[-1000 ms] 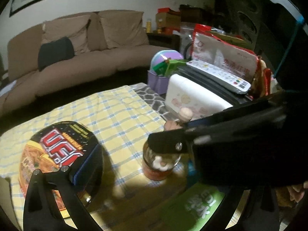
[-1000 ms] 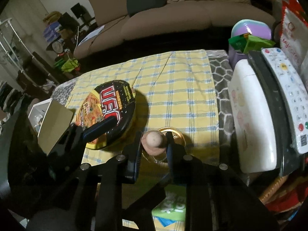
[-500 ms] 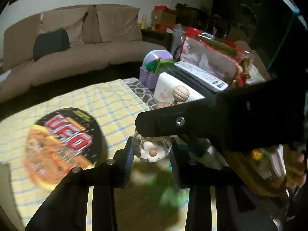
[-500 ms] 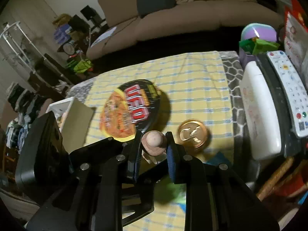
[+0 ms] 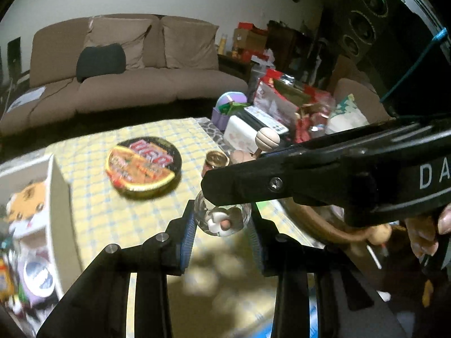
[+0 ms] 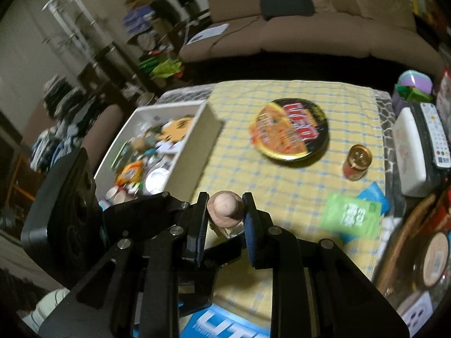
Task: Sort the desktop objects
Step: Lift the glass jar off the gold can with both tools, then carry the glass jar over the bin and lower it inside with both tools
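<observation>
My left gripper [image 5: 222,222] is shut on the round body of a small clear glass bottle [image 5: 224,221] with white flowers inside, held above the yellow checked tablecloth [image 5: 98,205]. My right gripper [image 6: 225,211] is shut on the same bottle's wooden stopper [image 6: 224,205] from above; its arm crosses the left wrist view [image 5: 324,177]. A round UFO noodle bowl [image 6: 290,131] and a small gold-lidded jar [image 6: 356,162] stand on the cloth. A white storage box [image 6: 197,140] full of small items stands at the table's left.
A green packet [image 6: 351,214] lies on the cloth near the front. A white box with a remote control [image 6: 434,133] and red snack bags [image 5: 279,98] crowd the right side. A wooden hoop [image 6: 406,225] lies at the right. A brown sofa [image 5: 126,79] stands behind.
Both grippers have lifted the glass bottle higher and carried it toward the left and front, away from the gold-lidded jar. The white storage box has come into view.
</observation>
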A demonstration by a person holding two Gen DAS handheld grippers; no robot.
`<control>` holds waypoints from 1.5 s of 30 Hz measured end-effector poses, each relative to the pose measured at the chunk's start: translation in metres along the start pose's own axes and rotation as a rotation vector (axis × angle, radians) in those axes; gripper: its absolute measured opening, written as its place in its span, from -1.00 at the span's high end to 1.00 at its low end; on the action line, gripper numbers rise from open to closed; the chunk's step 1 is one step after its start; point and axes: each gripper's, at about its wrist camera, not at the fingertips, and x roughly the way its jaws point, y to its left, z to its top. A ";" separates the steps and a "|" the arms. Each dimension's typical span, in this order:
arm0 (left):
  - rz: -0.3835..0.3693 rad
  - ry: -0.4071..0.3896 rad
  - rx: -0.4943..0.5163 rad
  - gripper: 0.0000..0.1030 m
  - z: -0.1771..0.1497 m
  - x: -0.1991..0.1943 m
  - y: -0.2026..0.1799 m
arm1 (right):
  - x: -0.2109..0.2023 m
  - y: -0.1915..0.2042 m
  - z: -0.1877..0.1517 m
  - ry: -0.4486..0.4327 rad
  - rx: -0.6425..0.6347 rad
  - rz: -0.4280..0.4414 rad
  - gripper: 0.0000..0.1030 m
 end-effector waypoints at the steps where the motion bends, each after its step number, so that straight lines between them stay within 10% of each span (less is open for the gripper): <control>1: 0.002 0.002 -0.001 0.32 -0.008 -0.012 -0.004 | -0.003 0.009 -0.006 0.008 -0.005 0.000 0.57; 13: 0.029 -0.067 -0.147 0.32 -0.072 -0.134 0.043 | 0.009 0.153 -0.042 0.075 -0.145 0.020 0.57; 24: 0.160 -0.059 -0.240 0.32 -0.116 -0.181 0.178 | 0.141 0.271 -0.007 0.165 -0.234 0.042 0.57; 32: 0.224 0.007 -0.421 0.32 -0.165 -0.197 0.281 | 0.243 0.299 0.017 0.234 -0.216 0.030 0.57; 45: 0.263 -0.029 -0.481 0.24 -0.190 -0.210 0.311 | 0.310 0.301 -0.006 0.311 -0.253 -0.028 0.57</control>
